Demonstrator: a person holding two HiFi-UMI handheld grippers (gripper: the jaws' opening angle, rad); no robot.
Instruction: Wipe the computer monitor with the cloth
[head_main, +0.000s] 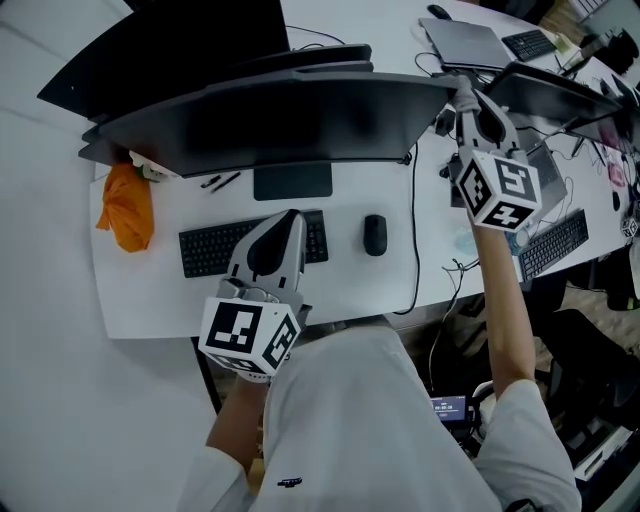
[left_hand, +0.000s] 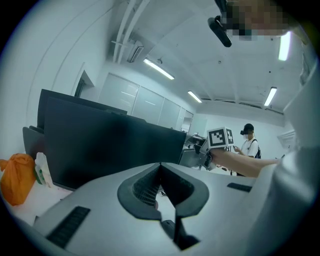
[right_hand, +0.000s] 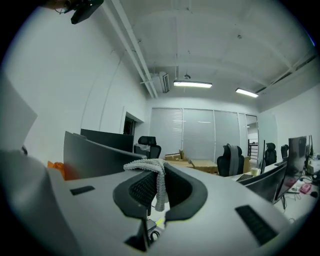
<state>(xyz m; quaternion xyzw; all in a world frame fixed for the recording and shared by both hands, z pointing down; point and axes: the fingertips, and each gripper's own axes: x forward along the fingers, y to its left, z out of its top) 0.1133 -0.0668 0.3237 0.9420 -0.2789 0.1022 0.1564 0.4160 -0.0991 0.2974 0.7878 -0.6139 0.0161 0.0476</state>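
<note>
The wide dark computer monitor (head_main: 270, 125) spans the white desk, seen from above in the head view; its dark screen (left_hand: 110, 147) faces the left gripper view. A grey knitted cloth (right_hand: 156, 180) hangs between the jaws of my right gripper (right_hand: 159, 167), which is shut on it. That gripper (head_main: 463, 88) is raised at the monitor's right end, the cloth (head_main: 466, 96) just beside the screen's top corner. My left gripper (head_main: 291, 216) hovers low over the keyboard in front of the screen; its jaws (left_hand: 161, 168) meet with nothing between them.
On the desk lie a black keyboard (head_main: 205, 248), a mouse (head_main: 374, 234) and an orange bag (head_main: 126, 205) at the left. A laptop (head_main: 465, 42), a second keyboard (head_main: 553, 243) and cables crowd the right. Another person (left_hand: 248, 142) stands far off. Office chairs (right_hand: 231, 160) stand behind.
</note>
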